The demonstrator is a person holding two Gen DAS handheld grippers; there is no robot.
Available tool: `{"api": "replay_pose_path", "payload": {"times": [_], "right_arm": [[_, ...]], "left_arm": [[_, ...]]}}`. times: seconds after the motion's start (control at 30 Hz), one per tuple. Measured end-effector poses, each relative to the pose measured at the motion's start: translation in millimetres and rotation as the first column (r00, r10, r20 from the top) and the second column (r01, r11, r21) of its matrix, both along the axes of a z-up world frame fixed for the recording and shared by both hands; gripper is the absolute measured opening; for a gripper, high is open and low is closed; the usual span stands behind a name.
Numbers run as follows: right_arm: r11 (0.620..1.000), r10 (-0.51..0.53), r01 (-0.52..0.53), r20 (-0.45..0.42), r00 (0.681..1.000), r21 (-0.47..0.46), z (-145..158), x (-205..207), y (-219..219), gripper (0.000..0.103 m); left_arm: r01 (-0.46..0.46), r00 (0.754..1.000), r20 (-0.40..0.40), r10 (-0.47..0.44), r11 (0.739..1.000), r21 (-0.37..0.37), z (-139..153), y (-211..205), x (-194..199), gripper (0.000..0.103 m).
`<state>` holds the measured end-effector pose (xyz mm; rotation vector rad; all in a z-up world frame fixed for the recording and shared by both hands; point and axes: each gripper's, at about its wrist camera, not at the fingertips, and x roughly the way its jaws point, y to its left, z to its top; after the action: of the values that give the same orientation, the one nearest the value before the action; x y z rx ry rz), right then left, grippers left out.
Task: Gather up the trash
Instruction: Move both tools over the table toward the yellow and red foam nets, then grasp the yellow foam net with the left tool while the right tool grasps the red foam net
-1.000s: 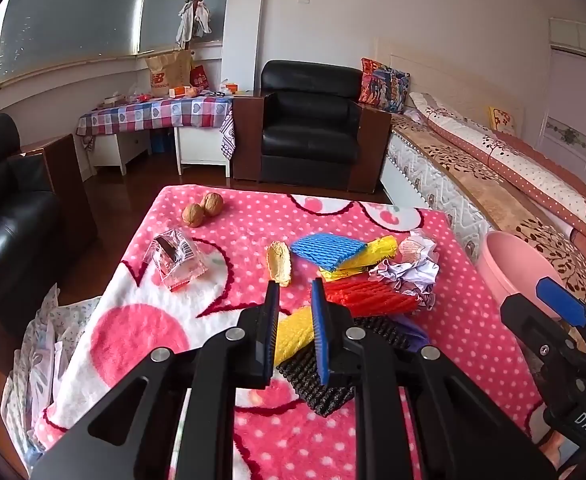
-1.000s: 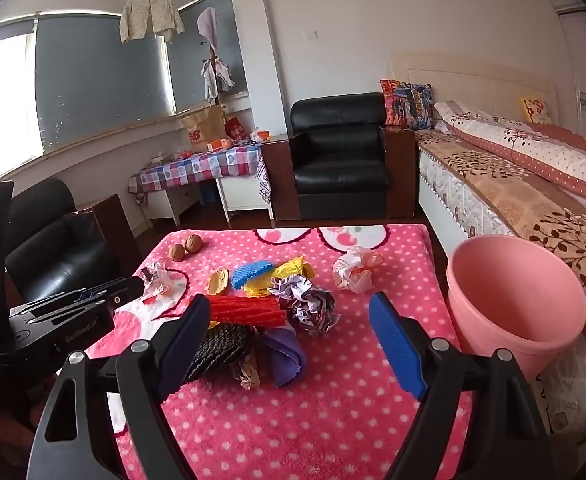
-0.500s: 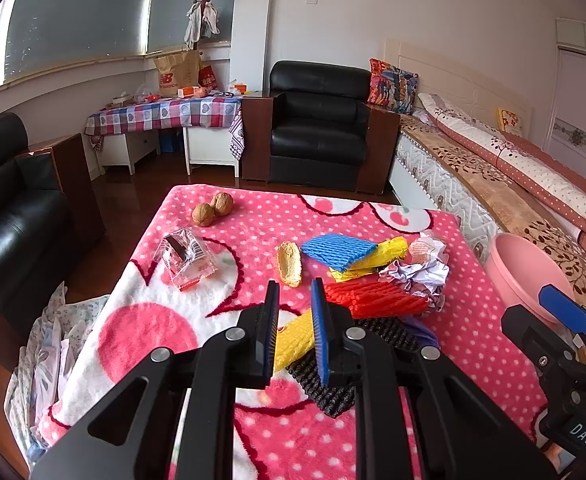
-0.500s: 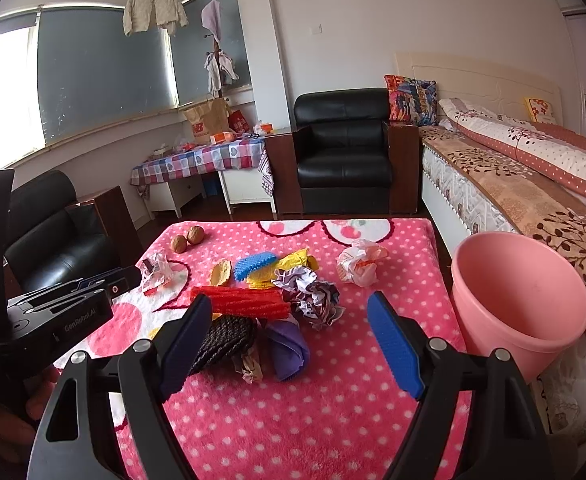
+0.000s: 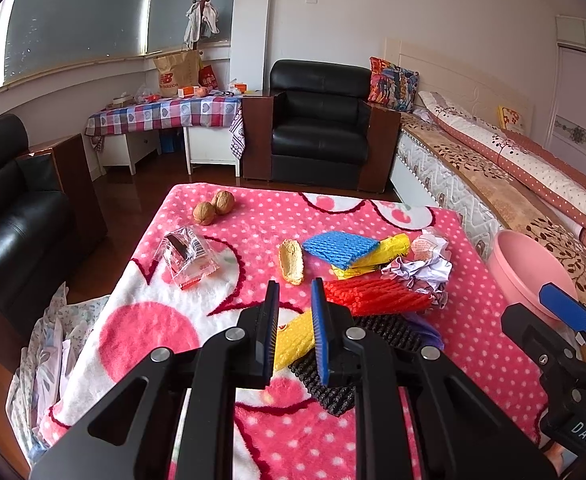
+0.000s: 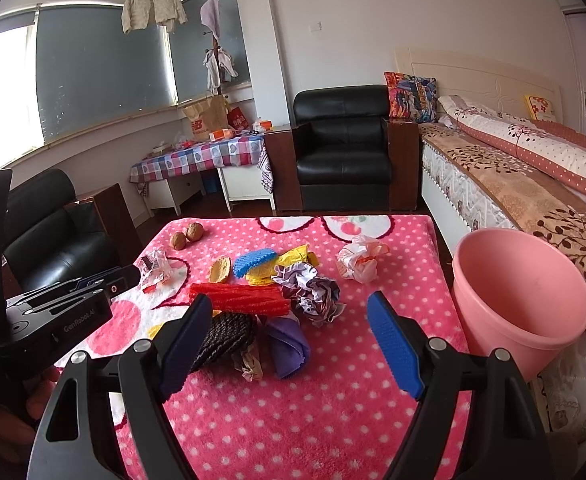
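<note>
Trash lies piled on a pink dotted blanket [image 5: 473, 340]: red foam net [image 5: 377, 300], blue foam net [image 5: 339, 248], yellow foam net [image 5: 293, 342], black net [image 6: 227, 336], purple wad [image 6: 287, 346], crumpled paper [image 6: 313, 292], a white wrapper ball [image 6: 359, 260], a clear packet [image 5: 187, 258] and two walnuts [image 5: 213, 208]. My left gripper [image 5: 295, 320] hovers above the near yellow net, jaws nearly closed with a narrow gap, holding nothing. My right gripper [image 6: 289, 340] is wide open above the purple wad and black net. A pink bucket [image 6: 521, 300] stands right of the table.
A bed [image 6: 513, 184] runs along the right behind the bucket. A black armchair [image 6: 343, 152] is beyond the table's far edge, a black sofa [image 5: 9, 208] on the left. A checkered side table [image 5: 165, 116] stands by the window. Cloth [image 5: 49, 344] lies at the table's left.
Both grippers have pulled back and risen slightly, so the pile looks a little farther away. Their jaw openings are unchanged. No trash has moved.
</note>
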<state>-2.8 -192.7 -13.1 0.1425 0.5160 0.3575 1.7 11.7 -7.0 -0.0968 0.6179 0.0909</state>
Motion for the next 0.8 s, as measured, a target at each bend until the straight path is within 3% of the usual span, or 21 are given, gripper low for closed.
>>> {"api": "replay_pose_path", "payload": {"times": [0.17, 0.6, 0.73, 0.8], "right_arm": [[1.0, 0.001, -0.001, -0.004, 1.0, -0.004, -2.2, 1.0, 1.4, 0.079], [1.0, -0.013, 0.013, -0.04, 0.999, -0.008, -11.1, 8.1, -3.0, 0.079], [1.0, -0.009, 0.009, -0.055, 0.998, -0.01, -14.6, 11.8, -3.0, 0.078], [1.0, -0.005, 0.005, -0.064, 0.998, -0.011, -17.3, 13.3, -2.4, 0.078]], "left_arm": [[0.009, 1.0, -0.008, -0.009, 1.0, -0.005, -3.0, -0.3, 0.5, 0.016], [0.128, 0.991, -0.005, -0.13, 0.981, -0.144, -11.9, 19.9, 0.1, 0.017], [0.17, 0.985, -0.01, -0.174, 0.969, -0.179, -16.6, 27.1, -1.8, 0.03], [0.2, 0.979, -0.009, -0.205, 0.962, -0.183, -17.7, 27.5, -4.4, 0.031]]}}
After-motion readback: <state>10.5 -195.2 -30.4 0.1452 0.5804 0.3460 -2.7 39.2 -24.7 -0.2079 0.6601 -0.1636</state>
